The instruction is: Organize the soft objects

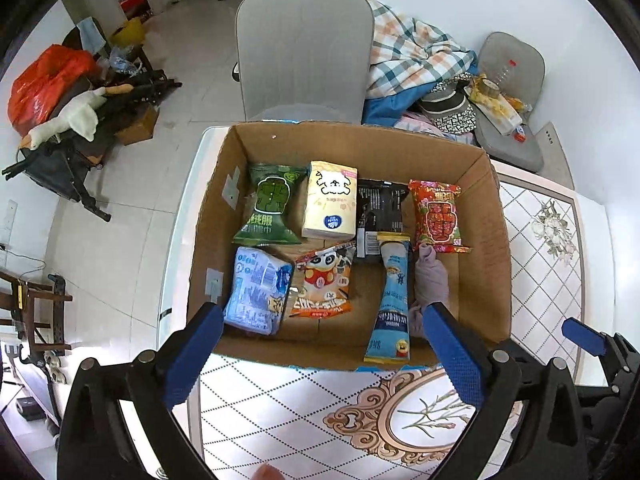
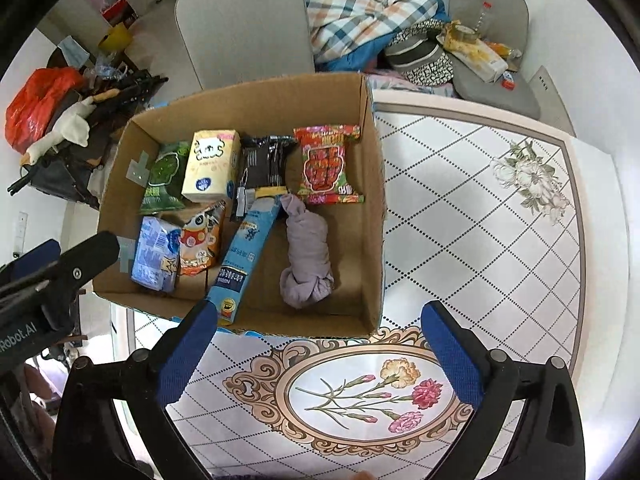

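Observation:
An open cardboard box (image 1: 488,216) (image 2: 372,184) stands on the patterned table. In it lie a green pack (image 1: 272,204), a yellow tissue pack (image 1: 332,200), a black pack (image 1: 380,208), a red pack (image 1: 436,216), a blue-white tissue pack (image 1: 256,292), an orange panda pack (image 1: 324,280), a long blue pack (image 1: 394,300) and a knotted mauve cloth (image 2: 306,252). My left gripper (image 1: 320,348) is open and empty above the box's near edge. My right gripper (image 2: 320,348) is open and empty over the table in front of the box.
A grey chair (image 1: 304,48) stands behind the box. A plaid blanket (image 1: 408,52) and clutter lie on a seat at the back right. The table (image 2: 480,208) extends to the right of the box. Bags and a plush goose (image 1: 68,116) lie on the floor at the left.

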